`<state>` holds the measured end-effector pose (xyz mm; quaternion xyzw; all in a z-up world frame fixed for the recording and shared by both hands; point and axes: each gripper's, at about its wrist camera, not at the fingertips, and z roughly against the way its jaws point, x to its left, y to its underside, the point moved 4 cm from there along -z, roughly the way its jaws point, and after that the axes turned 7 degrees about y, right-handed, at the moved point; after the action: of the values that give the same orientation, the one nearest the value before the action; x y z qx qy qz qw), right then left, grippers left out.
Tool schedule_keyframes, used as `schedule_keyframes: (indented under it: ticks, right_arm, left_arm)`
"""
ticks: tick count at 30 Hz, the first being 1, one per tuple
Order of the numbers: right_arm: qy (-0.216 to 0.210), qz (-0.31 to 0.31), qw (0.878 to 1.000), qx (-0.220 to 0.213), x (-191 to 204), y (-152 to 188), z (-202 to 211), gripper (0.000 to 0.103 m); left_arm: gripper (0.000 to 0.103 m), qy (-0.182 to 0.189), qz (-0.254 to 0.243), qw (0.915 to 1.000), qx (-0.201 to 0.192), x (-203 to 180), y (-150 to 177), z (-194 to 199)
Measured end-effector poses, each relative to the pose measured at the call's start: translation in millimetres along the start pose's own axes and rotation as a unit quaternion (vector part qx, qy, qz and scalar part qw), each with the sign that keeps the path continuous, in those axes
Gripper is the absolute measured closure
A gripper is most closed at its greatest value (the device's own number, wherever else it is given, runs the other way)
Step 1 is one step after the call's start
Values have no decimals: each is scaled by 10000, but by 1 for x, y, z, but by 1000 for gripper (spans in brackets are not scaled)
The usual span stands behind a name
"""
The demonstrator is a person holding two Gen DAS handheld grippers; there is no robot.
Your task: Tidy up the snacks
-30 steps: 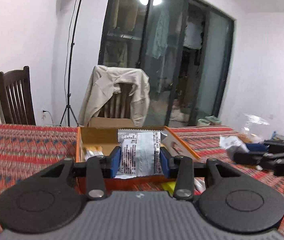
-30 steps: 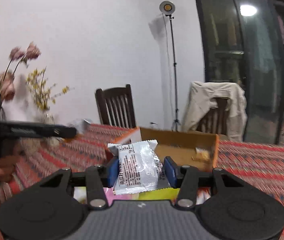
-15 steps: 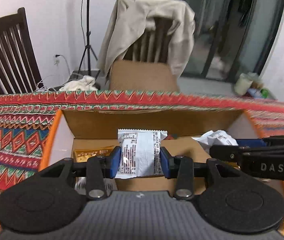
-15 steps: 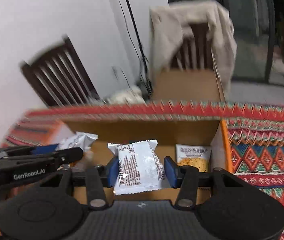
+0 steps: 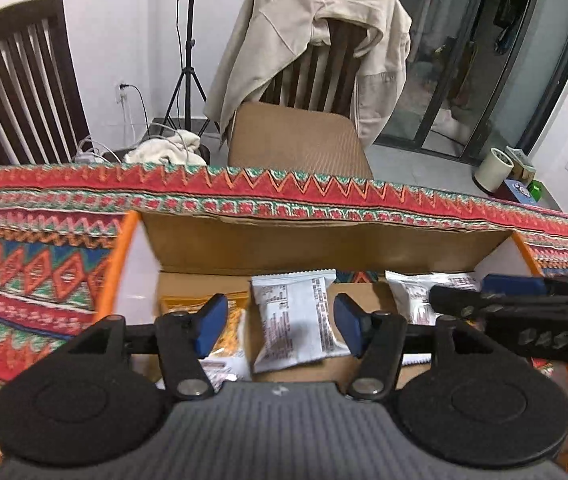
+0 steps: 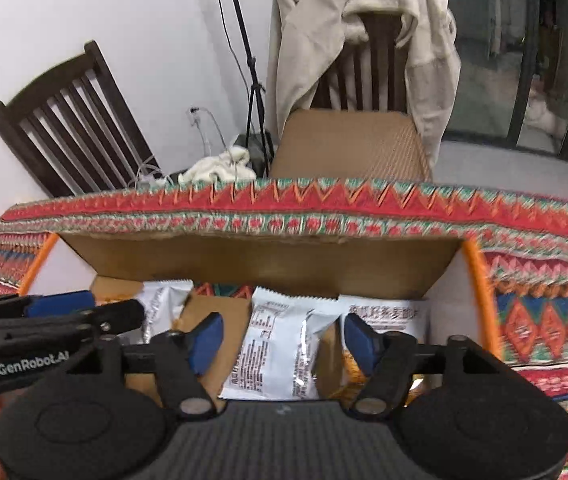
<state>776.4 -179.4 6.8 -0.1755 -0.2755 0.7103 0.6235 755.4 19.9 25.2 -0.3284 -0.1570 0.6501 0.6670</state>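
Note:
An open cardboard box (image 5: 324,240) with orange edges sits on the patterned tablecloth. My left gripper (image 5: 281,320) is open over the box, with a white snack packet (image 5: 296,320) lying free between its fingers. My right gripper (image 6: 284,340) is open too, with another white snack packet (image 6: 279,352) loose in the box (image 6: 259,260) between its fingers. Orange snack packets (image 5: 227,320) and more white packets (image 6: 384,314) lie in the box. Each gripper shows in the other's view, the right one (image 5: 524,300) and the left one (image 6: 55,320).
A chair (image 5: 312,64) draped with a beige jacket stands behind the table. A dark wooden chair (image 5: 19,76) stands at the left. A light stand (image 5: 187,40) is by the wall. Glass doors are at the right.
Both grippers moved over the box, lowered and opened. Each let go of its white packet, which now lies in the box.

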Motion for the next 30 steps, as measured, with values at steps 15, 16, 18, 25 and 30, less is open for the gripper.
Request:
schedule_keyframes:
  ticks: [15, 16, 18, 25, 30]
  right_arm:
    - [167, 58, 9944, -1042, -34, 29, 242, 14]
    - [174, 76, 9937, -1102, -35, 36, 258, 12]
    - [200, 92, 9920, -1247, -37, 52, 295, 4]
    - [-108, 283, 9840, -1756, -37, 130, 401, 0]
    - [-451, 375, 9741, -2183, -40, 204, 457, 0]
  left_arm:
    - [8, 95, -860, 9899, -1120, -61, 52, 252]
    - [7, 123, -917, 9882, -1221, -68, 61, 274]
    - [3, 179, -1055, 9841, -1416, -82, 77, 310]
    - [0, 440, -1570, 9644, -2081, -118, 165, 411]
    - [0, 761, -1224, 9569, -2520, -118, 239, 441]
